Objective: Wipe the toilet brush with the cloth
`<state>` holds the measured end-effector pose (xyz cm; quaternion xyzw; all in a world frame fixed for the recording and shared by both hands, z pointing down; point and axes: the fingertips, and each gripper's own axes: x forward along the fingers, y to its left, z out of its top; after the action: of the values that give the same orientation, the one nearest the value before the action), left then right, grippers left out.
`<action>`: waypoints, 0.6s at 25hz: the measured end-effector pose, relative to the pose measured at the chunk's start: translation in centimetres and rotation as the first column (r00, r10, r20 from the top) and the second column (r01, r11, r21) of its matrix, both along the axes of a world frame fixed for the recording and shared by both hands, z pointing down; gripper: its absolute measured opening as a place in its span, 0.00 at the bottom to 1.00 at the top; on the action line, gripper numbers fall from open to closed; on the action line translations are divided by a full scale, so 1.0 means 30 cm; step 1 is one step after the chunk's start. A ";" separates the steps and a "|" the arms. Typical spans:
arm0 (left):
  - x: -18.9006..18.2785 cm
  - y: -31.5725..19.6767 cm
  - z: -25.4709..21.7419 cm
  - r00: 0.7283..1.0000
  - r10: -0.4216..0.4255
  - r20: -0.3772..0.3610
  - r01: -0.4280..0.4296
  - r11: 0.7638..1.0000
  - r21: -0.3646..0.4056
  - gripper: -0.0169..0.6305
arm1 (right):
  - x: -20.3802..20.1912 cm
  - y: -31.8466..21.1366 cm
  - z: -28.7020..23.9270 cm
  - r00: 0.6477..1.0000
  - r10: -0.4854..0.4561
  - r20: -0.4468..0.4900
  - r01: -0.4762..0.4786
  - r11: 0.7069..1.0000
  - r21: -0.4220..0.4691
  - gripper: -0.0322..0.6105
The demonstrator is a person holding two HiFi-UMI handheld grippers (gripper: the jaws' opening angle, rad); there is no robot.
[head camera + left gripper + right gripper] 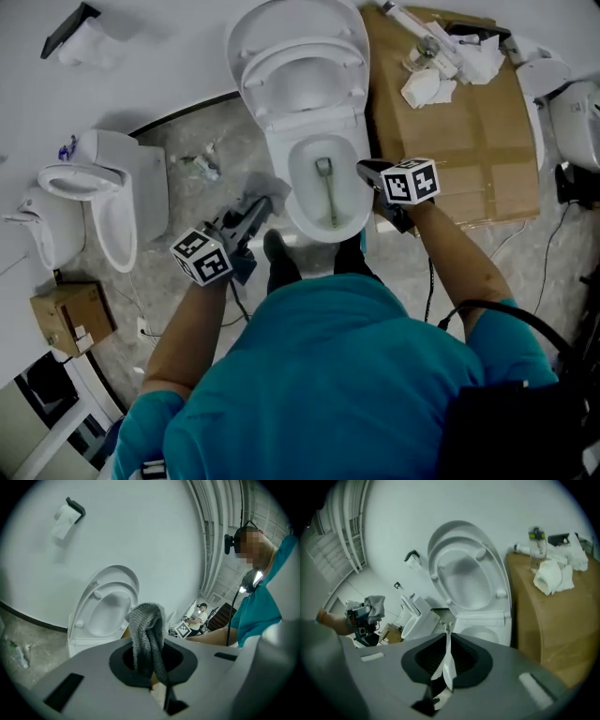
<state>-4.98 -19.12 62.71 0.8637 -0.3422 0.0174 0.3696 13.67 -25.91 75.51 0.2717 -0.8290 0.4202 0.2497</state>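
My L gripper (157, 682) has its jaws clenched on a grey knitted cloth (146, 630). The cloth stands up out of the jaws in a folded bunch.

My R gripper (443, 686) has its jaws closed tight on the thin, flat, whitish handle of the toilet brush (448, 656). The handle runs fwd from the jaws toward the white ceramic toilet (487, 634), which has lid and seat raised and the bowl open.

In the head view both grippers are near the bowl rim: the L one at its left w/ the cloth, the R one at its right. Cloth and brush are apart.

A thin grey rod (330, 199) shows inside the bowl. I cannot tell if it is the far end of the brush.

Just right of the toilet stands a brown cardboard box (469, 159) w/ white rags (424, 86) on top.
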 end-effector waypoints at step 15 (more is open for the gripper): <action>-0.125 0.060 0.727 0.997 0.080 0.009 -0.076 0.975 -0.209 0.06 | -0.154 0.331 1.118 0.908 -0.231 -0.350 0.010 0.846 -0.533 0.28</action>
<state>-8.74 -17.31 84.51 0.8328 -0.3076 0.0752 0.4540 9.06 -15.98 109.06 0.2206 -0.6310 0.5465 0.5045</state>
